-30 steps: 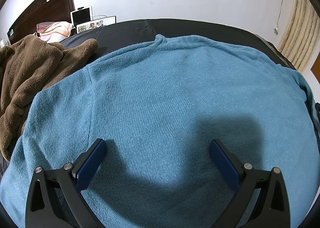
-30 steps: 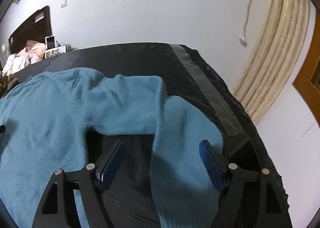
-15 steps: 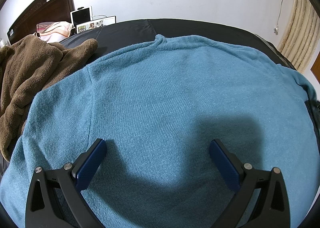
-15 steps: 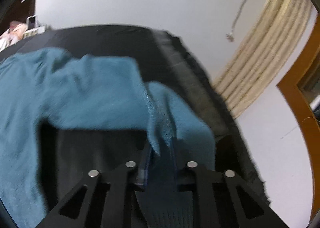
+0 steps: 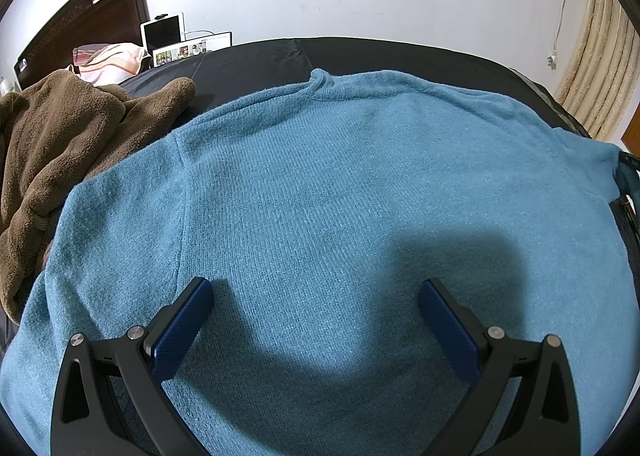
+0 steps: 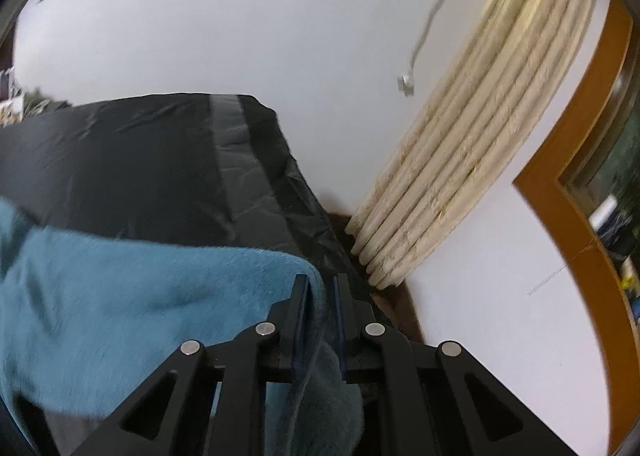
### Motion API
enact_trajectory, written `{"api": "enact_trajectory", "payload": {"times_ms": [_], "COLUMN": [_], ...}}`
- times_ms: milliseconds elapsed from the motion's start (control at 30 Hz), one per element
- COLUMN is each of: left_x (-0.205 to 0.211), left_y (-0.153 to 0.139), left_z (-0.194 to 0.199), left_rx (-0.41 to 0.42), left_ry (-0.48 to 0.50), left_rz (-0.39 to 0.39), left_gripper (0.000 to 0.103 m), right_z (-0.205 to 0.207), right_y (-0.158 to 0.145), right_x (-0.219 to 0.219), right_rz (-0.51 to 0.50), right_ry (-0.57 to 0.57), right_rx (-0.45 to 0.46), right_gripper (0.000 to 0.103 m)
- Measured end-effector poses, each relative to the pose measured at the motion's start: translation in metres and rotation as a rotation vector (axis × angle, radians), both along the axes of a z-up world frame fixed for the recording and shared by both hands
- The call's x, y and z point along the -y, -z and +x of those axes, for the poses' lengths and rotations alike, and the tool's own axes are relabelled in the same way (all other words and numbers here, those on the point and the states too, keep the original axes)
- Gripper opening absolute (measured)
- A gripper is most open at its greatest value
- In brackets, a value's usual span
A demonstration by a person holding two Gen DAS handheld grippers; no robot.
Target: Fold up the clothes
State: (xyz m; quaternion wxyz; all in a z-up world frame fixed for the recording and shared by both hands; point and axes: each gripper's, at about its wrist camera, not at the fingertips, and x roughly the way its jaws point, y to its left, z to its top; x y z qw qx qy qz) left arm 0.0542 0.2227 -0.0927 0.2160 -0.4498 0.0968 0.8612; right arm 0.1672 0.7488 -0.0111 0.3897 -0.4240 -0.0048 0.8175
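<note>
- Blue sweater [image 5: 340,196] spread flat on bed [image 5: 260,56]; sleeve-fold step.
- Right gripper [image 6: 320,288] jaws clamped on sleeve [image 6: 160,296].
- Left gripper [image 5: 316,304] jaws wide, empty, over body.
- Next: carry sleeve across body.

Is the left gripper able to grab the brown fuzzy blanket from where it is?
Probably yes. The left gripper hangs open over the blue sweater, holding nothing, and the brown blanket lies uncovered just off the sweater's edge with nothing between them. It would have to move sideways first, though.
</note>
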Motion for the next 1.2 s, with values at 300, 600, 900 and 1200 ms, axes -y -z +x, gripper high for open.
{"api": "enact_trajectory", "payload": {"times_ms": [300,600,900,1200], "left_x": [0.001,0.000,0.001,0.000], "left_y": [0.000,0.000,0.000,0.000], "left_z": [0.000,-0.001,-0.001,-0.001], "left_rx": [0.000,0.000,0.000,0.001], "left_ry": [0.001,0.000,0.001,0.001], "left_rz": [0.000,0.001,0.001,0.002], "left_gripper": [0.103,0.103,0.103,0.103], "right_z": [-0.008,-0.004,-0.050,-0.076], "right_y": [-0.001,-0.037,-0.039,0.036], "right_x": [-0.033,-0.028,0.061,0.101], "right_rz": [-0.109,0.033,-0.265,-0.326], "right_ry": [0.054,0.112,-0.281,-0.391], "right_rx": [-0.006,-0.019,-0.114,0.075], "right_gripper": [0.057,0.061,0.061,0.061]}}
